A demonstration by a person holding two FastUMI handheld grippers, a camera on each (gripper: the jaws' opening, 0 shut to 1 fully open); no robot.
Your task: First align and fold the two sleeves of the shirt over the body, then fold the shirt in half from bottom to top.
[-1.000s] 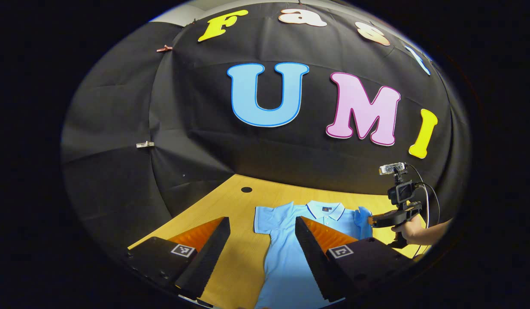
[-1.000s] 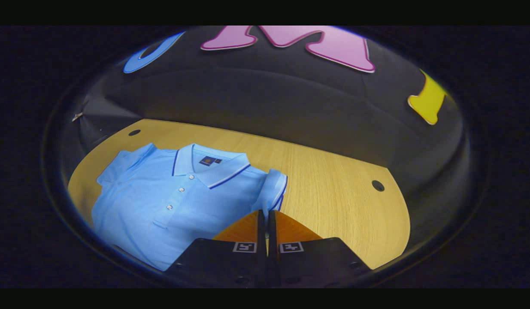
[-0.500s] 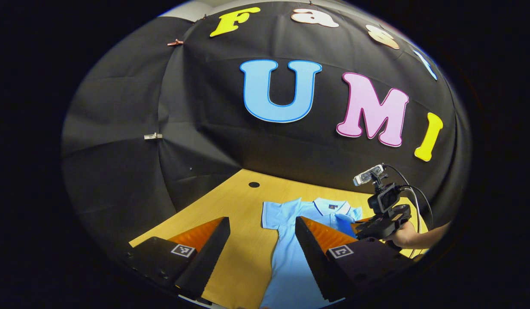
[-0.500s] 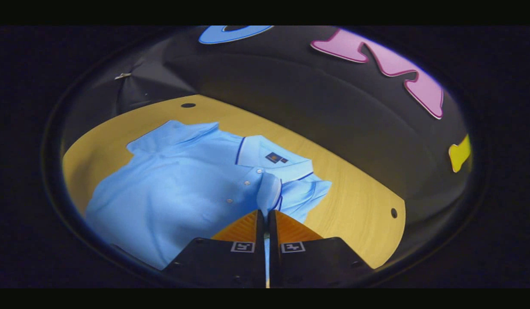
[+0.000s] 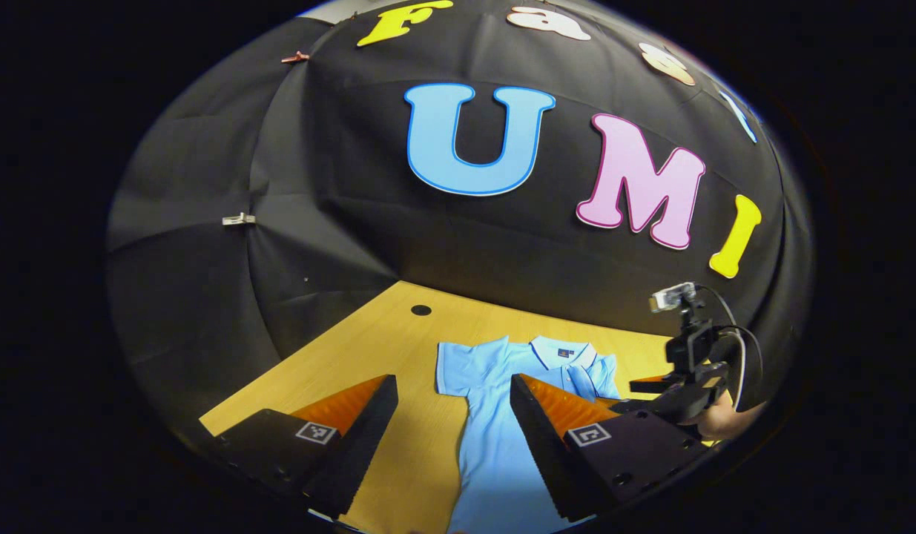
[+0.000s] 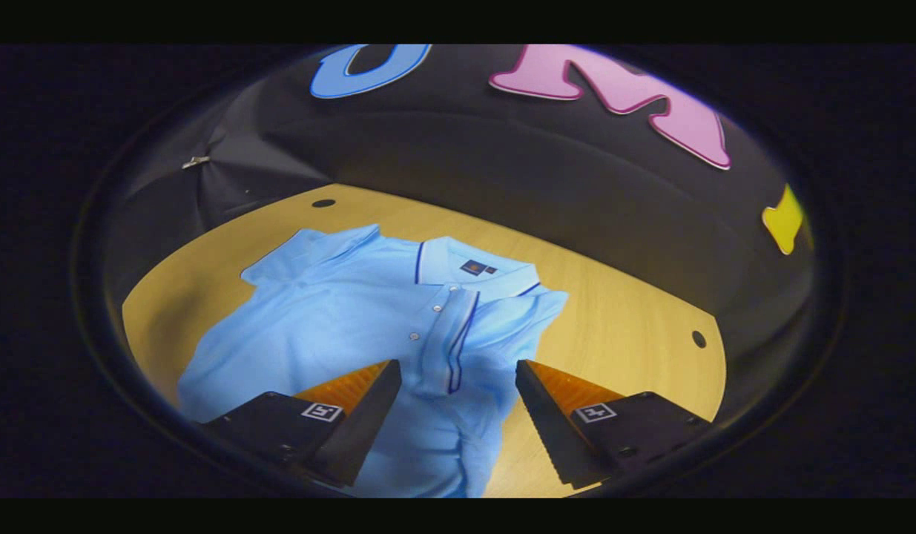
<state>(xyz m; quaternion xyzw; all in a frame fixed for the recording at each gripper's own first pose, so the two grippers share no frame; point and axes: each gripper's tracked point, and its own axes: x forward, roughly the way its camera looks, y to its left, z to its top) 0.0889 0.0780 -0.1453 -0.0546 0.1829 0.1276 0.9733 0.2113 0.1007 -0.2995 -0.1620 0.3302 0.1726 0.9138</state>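
Now the shirt [image 6: 339,326] lies flat on the wooden table [image 6: 621,326], collar [image 6: 465,271] toward the black cloth wall. Its sleeve [image 6: 458,334] on my right-hand side is folded over the chest, its striped cuff lying near the buttons; the other sleeve [image 6: 302,248] is spread out on the wood. My right gripper [image 6: 458,371] hangs above the folded sleeve with jaws released, gripping nothing. My left gripper [image 5: 454,386] hovers over the shirt's lower half, jaws also wide apart and empty.
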